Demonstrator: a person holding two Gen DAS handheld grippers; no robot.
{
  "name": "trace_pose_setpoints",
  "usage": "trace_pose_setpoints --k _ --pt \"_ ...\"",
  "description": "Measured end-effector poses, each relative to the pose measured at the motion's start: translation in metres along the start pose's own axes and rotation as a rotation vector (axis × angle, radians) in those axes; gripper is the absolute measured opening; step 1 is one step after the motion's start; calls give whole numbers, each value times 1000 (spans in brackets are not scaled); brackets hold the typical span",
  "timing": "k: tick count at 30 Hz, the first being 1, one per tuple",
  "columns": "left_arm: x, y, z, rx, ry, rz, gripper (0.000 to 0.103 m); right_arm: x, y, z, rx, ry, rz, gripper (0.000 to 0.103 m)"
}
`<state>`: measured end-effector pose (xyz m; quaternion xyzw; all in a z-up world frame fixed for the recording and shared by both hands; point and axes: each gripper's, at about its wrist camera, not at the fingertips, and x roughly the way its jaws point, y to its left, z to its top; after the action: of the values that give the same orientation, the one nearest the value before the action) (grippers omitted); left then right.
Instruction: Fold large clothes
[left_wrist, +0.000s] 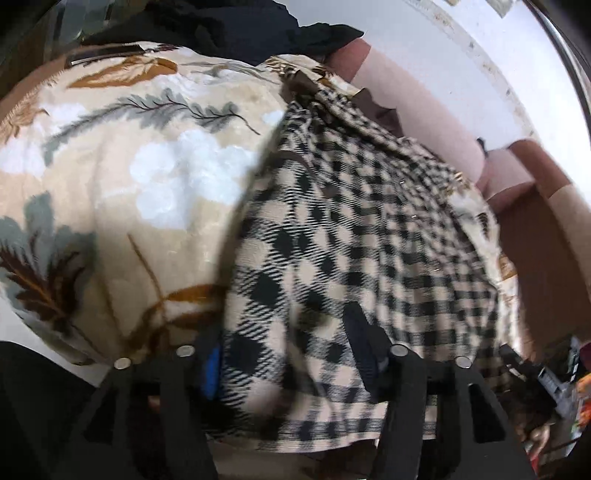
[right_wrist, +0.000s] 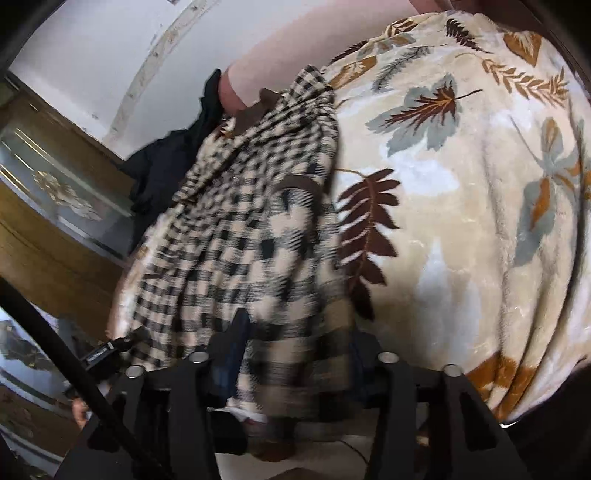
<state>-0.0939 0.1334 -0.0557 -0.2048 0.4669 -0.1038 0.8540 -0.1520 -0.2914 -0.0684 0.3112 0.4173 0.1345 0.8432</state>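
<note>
A beige and black checked garment (left_wrist: 332, 229) with brown trim lies stretched over a cream blanket with leaf prints (left_wrist: 122, 177) on a bed. My left gripper (left_wrist: 291, 354) is shut on the near edge of the checked garment, cloth bunched between its fingers. In the right wrist view the same checked garment (right_wrist: 251, 221) runs away from me over the blanket (right_wrist: 461, 206). My right gripper (right_wrist: 295, 354) is shut on its near edge too. The images are blurred by motion.
A dark garment (left_wrist: 240, 26) lies at the far side of the bed; it also shows in the right wrist view (right_wrist: 166, 166). A pink padded headboard (left_wrist: 406, 96) and white wall lie beyond. A wooden cabinet with glass (right_wrist: 55, 192) stands at the left.
</note>
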Motion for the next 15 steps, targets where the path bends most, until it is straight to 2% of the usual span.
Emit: trace_pose_setpoints --k 2,5,6,7,8,9,12,15 --pt "1 -2 -1 6 -3 -7 63 -1 2 -3 7 -2 27 60" --pt "6 -7 -2 24 8 21 61 8 9 -7 -45 18 -38 63" --pt "6 -12 -3 56 14 52 54 12 11 -8 -66 28 -65 63" --pt "6 -16 -3 80 17 82 27 17 14 -10 -90 42 -93 60" --pt "6 -17 -4 99 24 114 11 20 18 -12 -115 50 -117 37" --pt "5 -17 -3 100 32 120 11 22 21 -11 -133 59 -131 21" --pt "-7 -5 4 14 47 22 10 13 35 0 -170 52 -122 12" --pt "-20 -2 14 -29 38 -38 10 1 53 15 -219 27 -106 12"
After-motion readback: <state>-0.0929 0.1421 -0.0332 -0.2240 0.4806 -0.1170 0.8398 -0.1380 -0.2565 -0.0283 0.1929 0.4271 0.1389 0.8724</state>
